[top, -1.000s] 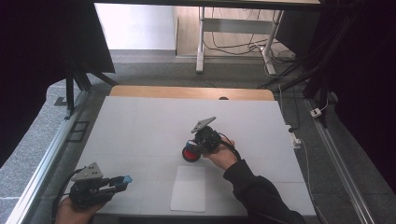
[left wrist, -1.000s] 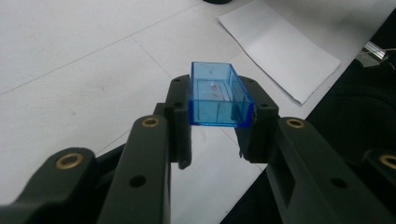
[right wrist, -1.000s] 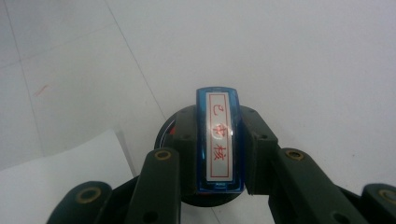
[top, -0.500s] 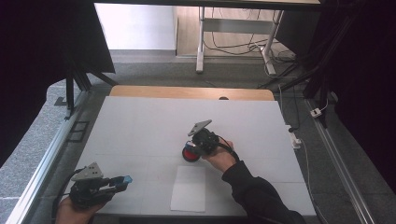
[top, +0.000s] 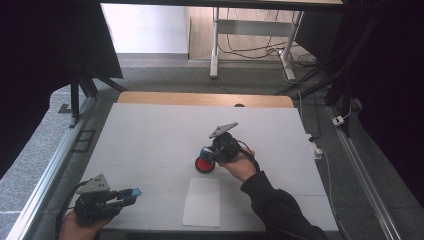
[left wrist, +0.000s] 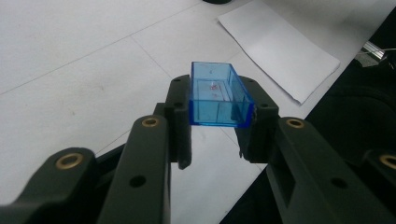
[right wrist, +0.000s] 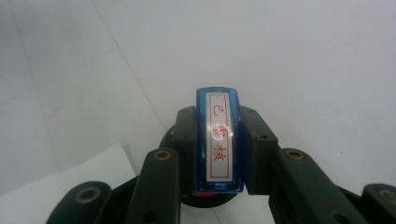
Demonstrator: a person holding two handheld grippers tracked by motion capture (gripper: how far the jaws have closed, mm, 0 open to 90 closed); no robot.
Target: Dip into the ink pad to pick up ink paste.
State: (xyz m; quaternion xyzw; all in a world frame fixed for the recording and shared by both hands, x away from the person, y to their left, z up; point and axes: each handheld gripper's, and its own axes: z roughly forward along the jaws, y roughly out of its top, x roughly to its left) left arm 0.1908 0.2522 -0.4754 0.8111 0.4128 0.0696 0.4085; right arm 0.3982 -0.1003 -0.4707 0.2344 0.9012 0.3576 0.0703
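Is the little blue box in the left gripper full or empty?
Empty: the clear blue box, clamped in the left gripper, shows bare walls and floor inside.

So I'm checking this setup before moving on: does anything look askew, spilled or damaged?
Nothing stands out. The left gripper holds a clear blue cap, the right gripper holds the blue stamp over a red ink pad, and the white paper lies flat on the table.

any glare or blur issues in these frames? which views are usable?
High view: sharp on the table, dark at both sides. Left gripper view: blue cap sharp, near jaws soft. Right gripper view: glare on the stamp label, characters still legible; table washed out, sheet of paper blurred.
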